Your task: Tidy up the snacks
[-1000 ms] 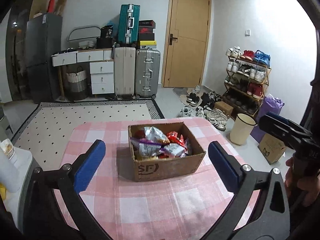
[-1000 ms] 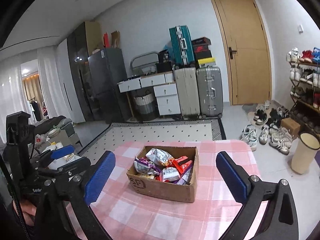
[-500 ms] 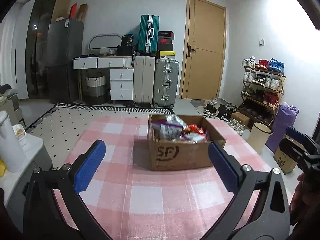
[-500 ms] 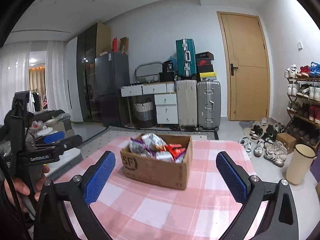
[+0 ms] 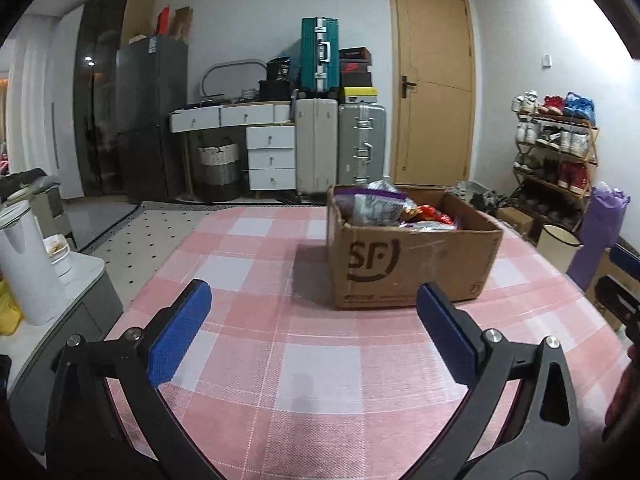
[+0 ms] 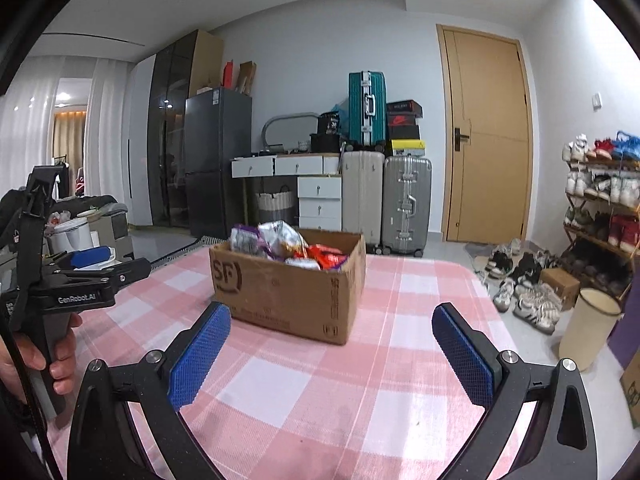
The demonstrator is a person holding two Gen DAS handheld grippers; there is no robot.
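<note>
Snacks (image 5: 394, 210) fill a brown cardboard box (image 5: 408, 260) that sits on the far middle of my table (image 5: 320, 364), which has a pink and white checked cloth. On the left, the table edge drops off next to a low grey stand with a white jug (image 5: 24, 268). All the near cloth is bare, so there is lots of room to move. My left gripper (image 5: 316, 332) is wide apart, holding nothing and touching nothing. My right gripper (image 6: 332, 354) is wide apart too, with nothing in it. The box has dark letters on its side. Shiny bags stick up over the top, purple and silver on the left, red on the right. Past the right table edge, shoes (image 6: 524, 284) lie on the floor.
</note>
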